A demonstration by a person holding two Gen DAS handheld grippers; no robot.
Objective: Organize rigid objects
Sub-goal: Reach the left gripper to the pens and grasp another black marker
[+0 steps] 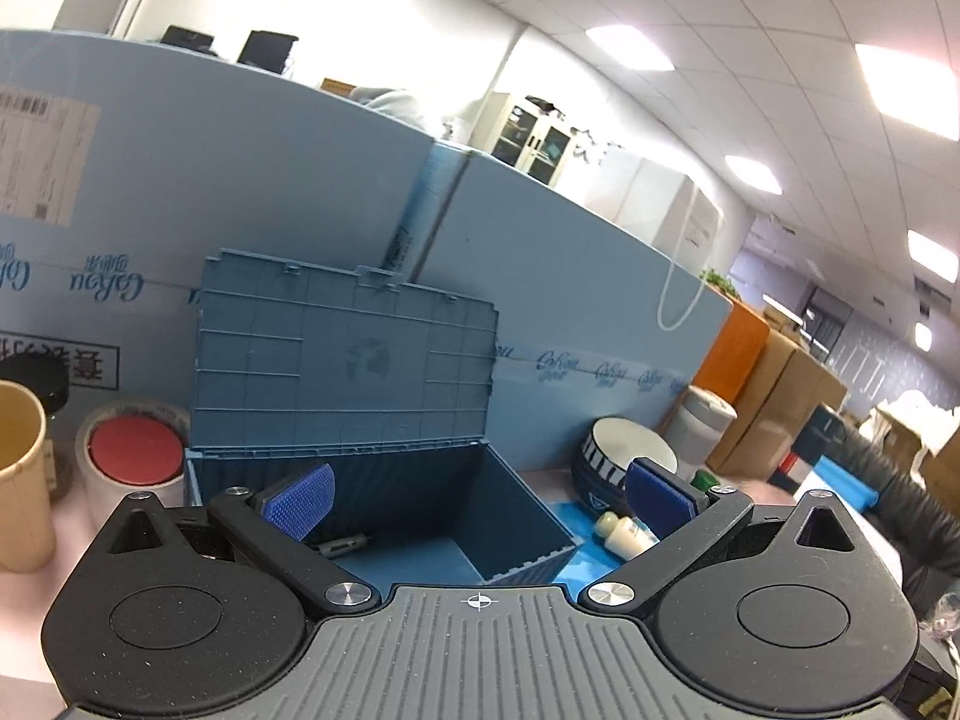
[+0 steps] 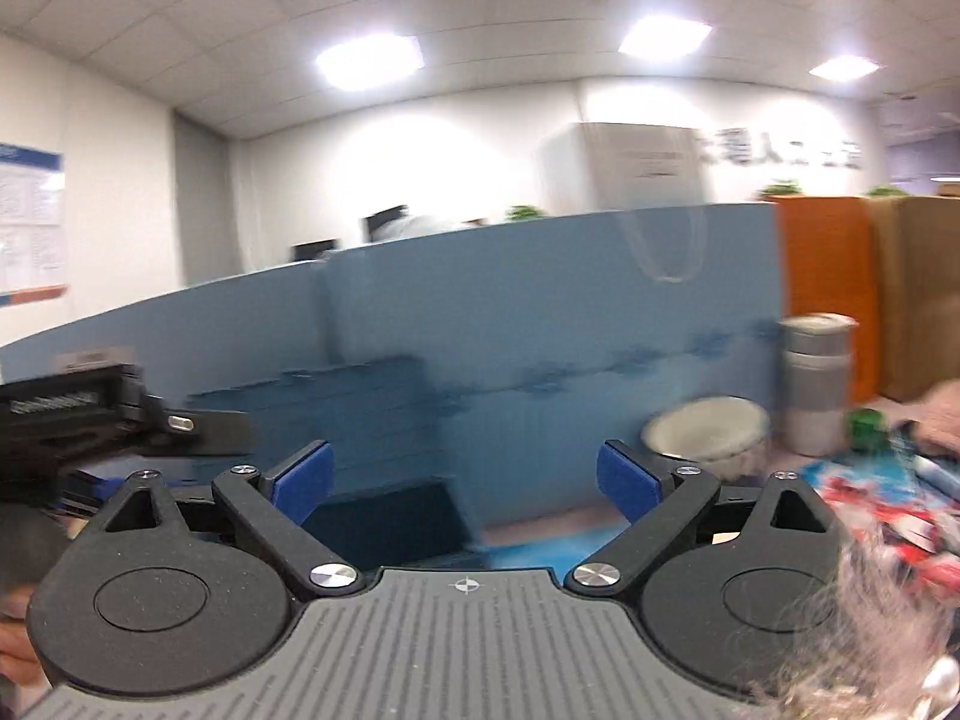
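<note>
An open blue storage box [image 1: 528,516] stands before me with its lid [image 1: 342,360] upright against the blue partition. A small grey item [image 1: 345,542] lies on its floor. My left gripper [image 1: 480,495] is open and empty, just in front of and above the box. A small cream bottle [image 1: 624,534] lies on a blue mat right of the box. In the blurred right wrist view my right gripper [image 2: 465,480] is open and empty, facing the box [image 2: 390,516]. The left gripper's black body [image 2: 90,420] shows at the left.
A paper cup [image 1: 21,480] and a tape roll with a red centre [image 1: 135,456] stand left of the box. A white bowl [image 1: 624,456], a grey canister [image 1: 702,426] and a green cap [image 1: 705,478] stand to the right. Colourful packaging [image 2: 888,498] lies at the far right.
</note>
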